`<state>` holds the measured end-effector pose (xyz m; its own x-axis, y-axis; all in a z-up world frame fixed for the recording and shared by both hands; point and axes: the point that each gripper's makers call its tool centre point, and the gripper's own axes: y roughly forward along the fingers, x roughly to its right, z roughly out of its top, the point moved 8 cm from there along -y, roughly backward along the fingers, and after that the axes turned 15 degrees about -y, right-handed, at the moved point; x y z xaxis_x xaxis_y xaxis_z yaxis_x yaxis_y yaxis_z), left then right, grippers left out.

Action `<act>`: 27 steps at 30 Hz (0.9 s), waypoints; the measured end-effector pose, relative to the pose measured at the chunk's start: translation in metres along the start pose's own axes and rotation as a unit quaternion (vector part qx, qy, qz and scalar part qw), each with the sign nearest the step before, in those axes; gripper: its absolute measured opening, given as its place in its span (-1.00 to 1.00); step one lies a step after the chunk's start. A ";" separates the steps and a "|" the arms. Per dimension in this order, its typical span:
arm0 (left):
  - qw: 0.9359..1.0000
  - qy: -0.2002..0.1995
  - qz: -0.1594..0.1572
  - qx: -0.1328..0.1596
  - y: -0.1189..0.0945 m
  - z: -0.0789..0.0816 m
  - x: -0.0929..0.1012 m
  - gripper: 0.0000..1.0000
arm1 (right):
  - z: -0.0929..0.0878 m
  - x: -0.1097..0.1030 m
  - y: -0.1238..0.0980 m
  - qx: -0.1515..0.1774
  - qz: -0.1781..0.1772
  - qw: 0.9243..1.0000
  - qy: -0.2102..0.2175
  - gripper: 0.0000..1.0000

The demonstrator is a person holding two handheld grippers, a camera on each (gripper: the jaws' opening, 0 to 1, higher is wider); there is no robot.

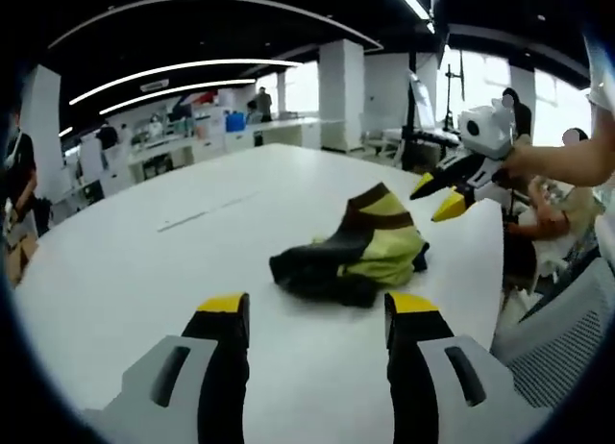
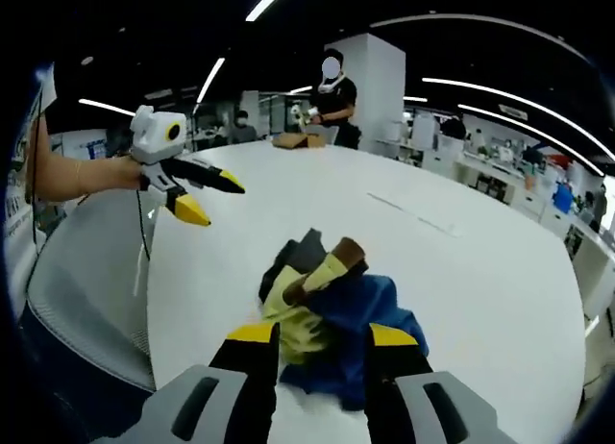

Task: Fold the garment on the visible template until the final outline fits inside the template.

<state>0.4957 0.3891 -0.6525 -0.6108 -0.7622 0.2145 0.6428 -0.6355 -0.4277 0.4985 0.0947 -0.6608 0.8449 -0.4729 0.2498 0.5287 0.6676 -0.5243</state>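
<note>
A wide white table (image 1: 144,271) carries the work, and behind it stretches an open office with desks, pillars and long ceiling lights. In the right gripper view a person (image 2: 336,98) stands at the far edge of the table by some brown boxes (image 2: 298,139), and a grey chair back (image 2: 86,281) sits at the near left edge. In the left gripper view another grey chair (image 1: 557,329) is cut off at the right, and people sit beyond it.

No template outline can be made out on the table top in either view.

The garment (image 1: 360,247) lies crumpled in a heap on the table, yellow-green with dark and brown parts; from the right gripper view blue cloth shows as well. In the left gripper view the left gripper (image 1: 317,305) has its jaws spread, with the heap lying just ahead of the tips and apart from them. In the right gripper view the right gripper (image 2: 322,333) also has its jaws spread, its tips right at the near edge of the heap; whether they touch the cloth cannot be told
</note>
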 end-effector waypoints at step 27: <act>0.996 0.003 -0.077 -0.038 0.078 0.029 -0.024 -0.10 | -0.003 0.011 0.038 -0.028 0.049 0.998 -0.025 -0.59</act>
<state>0.5733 0.3541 -0.6657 -0.7021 -0.6555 0.2781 0.5043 -0.7335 -0.4557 0.5278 0.1136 -0.6805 0.8965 -0.3764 0.2338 0.4383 0.6756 -0.5929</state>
